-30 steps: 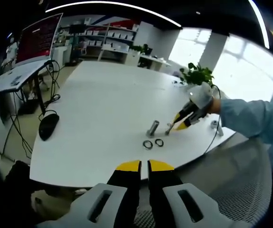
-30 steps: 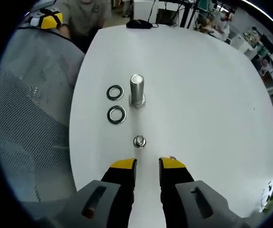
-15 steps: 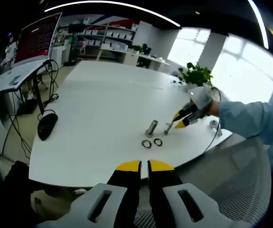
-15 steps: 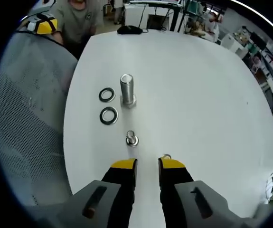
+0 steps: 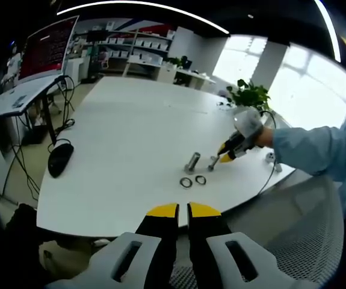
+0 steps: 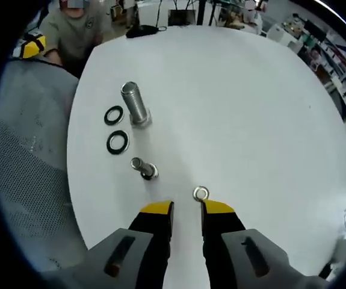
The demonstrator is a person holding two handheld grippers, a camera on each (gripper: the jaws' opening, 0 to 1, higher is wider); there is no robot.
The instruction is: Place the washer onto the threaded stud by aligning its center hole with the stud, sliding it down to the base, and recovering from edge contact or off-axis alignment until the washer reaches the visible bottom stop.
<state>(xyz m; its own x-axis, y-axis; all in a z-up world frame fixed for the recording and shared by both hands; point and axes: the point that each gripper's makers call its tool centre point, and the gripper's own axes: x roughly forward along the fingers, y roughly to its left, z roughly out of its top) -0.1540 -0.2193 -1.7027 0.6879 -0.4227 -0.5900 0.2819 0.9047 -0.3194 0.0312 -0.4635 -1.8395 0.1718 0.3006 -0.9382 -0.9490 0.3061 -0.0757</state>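
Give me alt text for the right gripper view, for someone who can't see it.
The right gripper, jaws slightly apart and holding nothing, points across a white table at a small washer lying just past its tips. Farther off stand a small threaded stud, two dark washers and a large bolt.

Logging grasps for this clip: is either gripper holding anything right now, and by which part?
Nothing is held. The right gripper is open above the table, a small washer lying just beyond its tips; the left gripper is shut, empty.
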